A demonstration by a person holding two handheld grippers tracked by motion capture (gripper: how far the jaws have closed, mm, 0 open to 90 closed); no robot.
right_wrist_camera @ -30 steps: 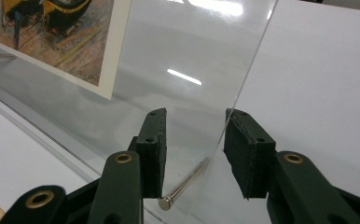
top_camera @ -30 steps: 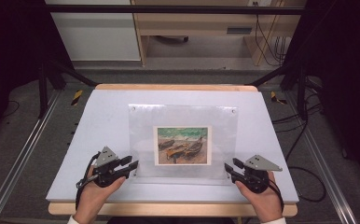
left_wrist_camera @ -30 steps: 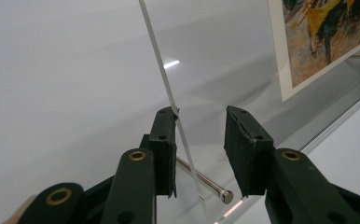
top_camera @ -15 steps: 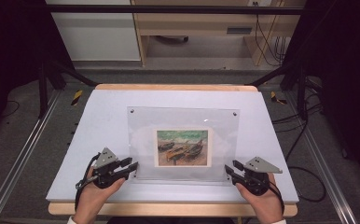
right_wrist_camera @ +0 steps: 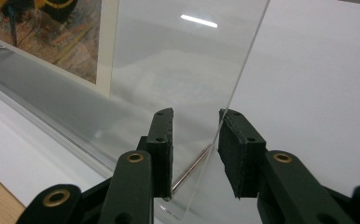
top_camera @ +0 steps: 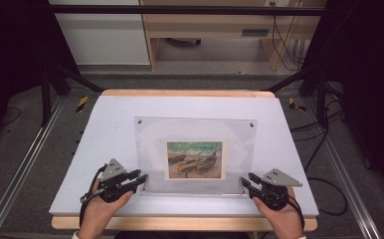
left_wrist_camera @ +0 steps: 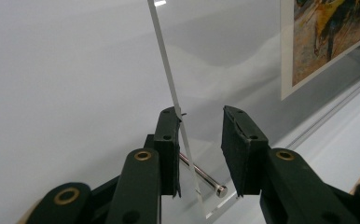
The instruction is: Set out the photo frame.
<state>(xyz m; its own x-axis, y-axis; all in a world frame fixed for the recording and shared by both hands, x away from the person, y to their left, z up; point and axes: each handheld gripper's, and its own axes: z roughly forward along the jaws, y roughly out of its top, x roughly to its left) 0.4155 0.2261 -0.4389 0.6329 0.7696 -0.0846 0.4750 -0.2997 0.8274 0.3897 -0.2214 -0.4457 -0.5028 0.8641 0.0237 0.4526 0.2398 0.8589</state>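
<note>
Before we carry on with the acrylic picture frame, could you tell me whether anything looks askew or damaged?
Nothing looks damaged. The acrylic frame sits square on the white table, print straight inside. It is tilted, its far edge lifted, because the left tool and right tool straddle its near corners.

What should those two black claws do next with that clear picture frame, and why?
Probably close a little more: the left gripper and right gripper each straddle a lower corner of the acrylic frame, their jaws have just been closing, yet a gap remains beside each far pad.
</note>
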